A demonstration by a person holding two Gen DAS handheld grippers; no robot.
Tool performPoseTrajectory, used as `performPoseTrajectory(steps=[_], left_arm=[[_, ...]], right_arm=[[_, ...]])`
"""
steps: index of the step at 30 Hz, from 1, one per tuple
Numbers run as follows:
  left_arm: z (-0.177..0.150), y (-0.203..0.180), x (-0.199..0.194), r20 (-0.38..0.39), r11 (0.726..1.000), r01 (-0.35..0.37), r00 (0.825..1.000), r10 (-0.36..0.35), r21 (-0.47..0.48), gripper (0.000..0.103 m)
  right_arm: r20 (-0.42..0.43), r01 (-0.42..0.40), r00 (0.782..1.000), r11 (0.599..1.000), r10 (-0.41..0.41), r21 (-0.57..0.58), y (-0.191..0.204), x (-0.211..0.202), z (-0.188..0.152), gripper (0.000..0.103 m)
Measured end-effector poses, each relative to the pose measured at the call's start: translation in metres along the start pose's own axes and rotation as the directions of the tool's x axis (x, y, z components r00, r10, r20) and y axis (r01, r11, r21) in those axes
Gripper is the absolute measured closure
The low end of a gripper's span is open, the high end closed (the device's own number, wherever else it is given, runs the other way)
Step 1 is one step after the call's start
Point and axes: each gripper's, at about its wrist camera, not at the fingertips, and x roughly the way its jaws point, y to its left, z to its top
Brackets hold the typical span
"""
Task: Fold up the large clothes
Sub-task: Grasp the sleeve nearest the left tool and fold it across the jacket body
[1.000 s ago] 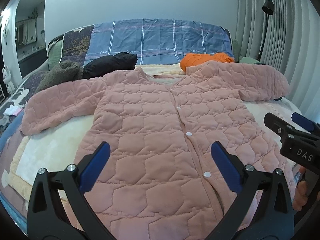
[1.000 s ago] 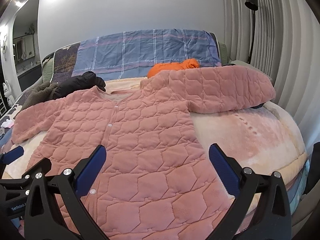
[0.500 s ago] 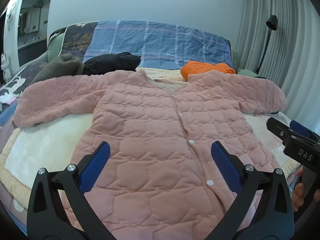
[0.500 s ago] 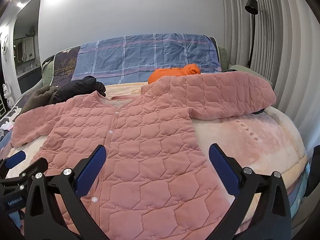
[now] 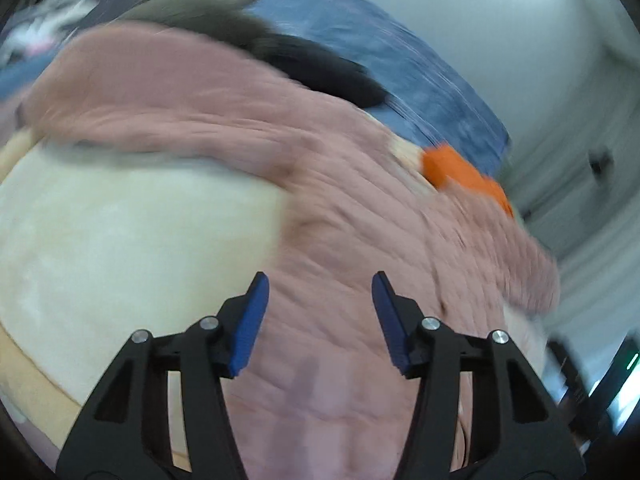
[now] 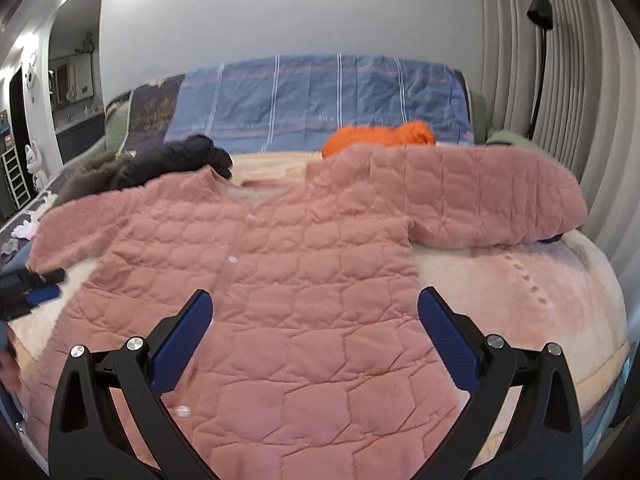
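A pink quilted jacket lies flat and face up on the bed, both sleeves spread out. My right gripper is open and empty above its lower front. My left gripper is open, its jaws narrower than before, and hovers over the jacket near its left side, by the left sleeve. The left wrist view is tilted and blurred. The left gripper also shows at the left edge of the right wrist view.
A cream blanket covers the bed. An orange garment, a black garment and a blue plaid cover lie at the back. A floor lamp and curtains stand at the right.
My left gripper has swung quickly left and tilted, toward the jacket's left side, and its jaws have narrowed. The right gripper has barely moved. The jacket lies as before.
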Motion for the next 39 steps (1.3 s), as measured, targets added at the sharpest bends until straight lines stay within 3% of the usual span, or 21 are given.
performPoseTrajectory(steps=[3,5,7,12,15,18,20,22,25,27,29,31,34,36,39], left_arm=[[0.034,0.063,-0.004,0.066,0.988,-0.049,0.996,0.059,-0.145,0.047],[0.048,0.093,-0.006,0.087,0.974,-0.057,0.993,0.078,-0.219,0.037],[0.062,0.129,-0.005,0.102,0.947,-0.062,0.99,0.098,-0.314,0.034],[0.074,0.187,0.006,0.15,0.874,0.002,0.985,0.081,-0.486,0.031],[0.08,0.203,0.012,0.197,0.847,0.028,0.976,0.092,-0.53,0.033],[0.088,0.216,0.017,0.245,0.832,0.035,0.962,0.123,-0.553,0.063],[0.085,0.219,0.016,0.273,0.82,0.057,0.954,0.123,-0.569,0.088],[0.084,0.214,0.006,0.311,0.826,0.073,0.942,0.127,-0.558,0.091],[0.089,0.161,-0.029,0.408,0.92,0.016,0.899,0.159,-0.392,0.092],[0.099,0.117,-0.05,0.466,0.964,0.0,0.875,0.129,-0.267,0.093],[0.107,0.063,-0.066,0.515,0.992,0.006,0.855,0.059,-0.124,0.093],[0.108,0.003,-0.074,0.545,1.0,-0.003,0.838,-0.006,0.015,0.093],[0.115,-0.075,-0.056,0.513,0.978,0.019,0.849,-0.126,0.21,0.094],[0.106,-0.131,-0.036,0.459,0.938,0.022,0.868,-0.19,0.347,0.094],[0.079,-0.205,0.019,0.332,0.847,0.023,0.914,-0.233,0.531,0.093]], right_arm=[[-0.047,0.023,0.999,1.0,-0.023,-0.008,-0.007,0.02,0.002,0.001],[-0.071,0.033,0.997,0.999,-0.033,-0.001,-0.012,0.032,0.005,0.001],[-0.09,0.039,0.995,0.999,-0.038,0.01,-0.018,0.044,0.009,0.001],[-0.137,0.046,0.99,0.998,-0.041,0.031,-0.026,0.073,0.022,0.001],[-0.146,0.062,0.988,0.997,-0.056,0.035,-0.027,0.088,0.031,0.001],[-0.156,0.057,0.987,0.997,-0.048,0.05,-0.026,0.1,0.038,0.001],[-0.153,0.06,0.987,0.996,-0.05,0.059,-0.027,0.106,0.042,0.001],[-0.153,0.056,0.987,0.996,-0.046,0.066,-0.029,0.111,0.045,0.001],[-0.147,0.053,0.988,0.997,-0.043,0.064,-0.032,0.112,0.045,0.001],[-0.145,0.047,0.989,0.997,-0.037,0.065,-0.033,0.112,0.045,0.001],[-0.144,0.034,0.989,0.997,-0.023,0.075,-0.038,0.111,0.044,0.001],[-0.137,0.019,0.991,0.996,-0.007,0.091,-0.043,0.106,0.042,0.001],[-0.116,0.015,0.993,0.994,-0.002,0.106,-0.056,0.096,0.04,0.001],[-0.106,0.024,0.994,0.993,-0.011,0.114,-0.064,0.09,0.038,0.001],[-0.104,0.059,0.993,0.99,-0.046,0.125,-0.082,0.082,0.031,0.001]])
